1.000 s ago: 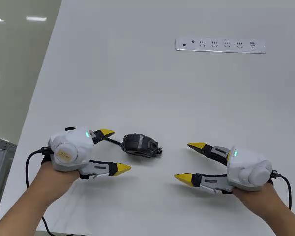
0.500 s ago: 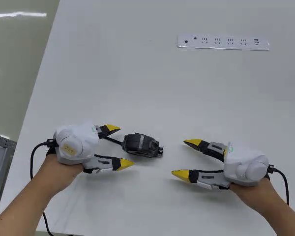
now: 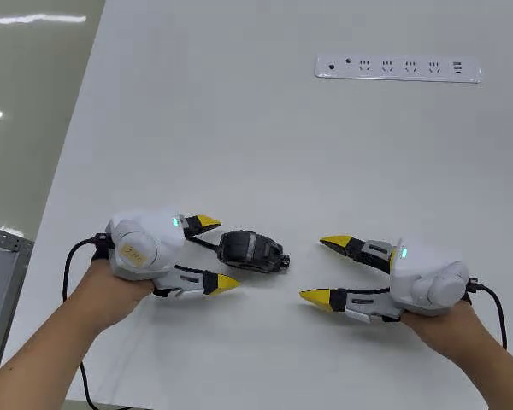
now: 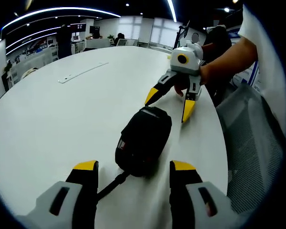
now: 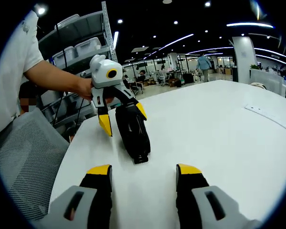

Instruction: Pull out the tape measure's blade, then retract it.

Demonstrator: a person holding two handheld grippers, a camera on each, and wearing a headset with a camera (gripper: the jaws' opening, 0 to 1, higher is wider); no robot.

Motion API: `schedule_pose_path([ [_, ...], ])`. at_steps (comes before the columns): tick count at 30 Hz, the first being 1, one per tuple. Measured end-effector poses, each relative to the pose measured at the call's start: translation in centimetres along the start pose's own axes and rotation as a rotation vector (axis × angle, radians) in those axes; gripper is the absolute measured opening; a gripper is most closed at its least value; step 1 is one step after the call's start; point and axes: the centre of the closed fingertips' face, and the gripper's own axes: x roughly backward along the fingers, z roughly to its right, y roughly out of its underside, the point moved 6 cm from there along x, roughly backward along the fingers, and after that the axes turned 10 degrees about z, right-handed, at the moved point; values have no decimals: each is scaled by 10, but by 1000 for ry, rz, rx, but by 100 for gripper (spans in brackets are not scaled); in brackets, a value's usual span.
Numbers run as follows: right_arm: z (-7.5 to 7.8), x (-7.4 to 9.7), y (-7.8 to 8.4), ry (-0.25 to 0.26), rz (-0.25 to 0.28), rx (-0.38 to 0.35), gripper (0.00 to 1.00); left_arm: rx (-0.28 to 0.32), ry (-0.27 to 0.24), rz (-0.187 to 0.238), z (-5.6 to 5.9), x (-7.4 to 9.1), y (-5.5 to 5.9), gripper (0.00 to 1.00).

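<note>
Here the black tape measure (image 3: 250, 250) lies on its side on the white table (image 3: 239, 128), between the two grippers and nearer the left one. The left gripper (image 3: 218, 252) is spread wide, its yellow-tipped jaws pointing at the case. In the left gripper view the near end of the case sits just at the gap between the tips, and neither jaw is seen touching it. A thin black cord (image 4: 109, 183) trails from that end back between the jaws. The right gripper (image 3: 321, 269) also stands wide and holds nothing. It is a little apart from the case and faces the end where the blade's hook (image 5: 140, 160) sits against the housing. A white power strip (image 3: 398, 68) lies well away at the table's far side.
</note>
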Motion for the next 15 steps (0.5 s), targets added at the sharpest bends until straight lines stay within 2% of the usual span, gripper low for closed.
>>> schedule_pose_path([
  [8,1,-3,2,-14,7,-1,52,-16,38,1,0,-6,-3,57],
  [15,2,-6,5,-25,8,-8,51,-18,52,0,-1,-11,-4,53],
])
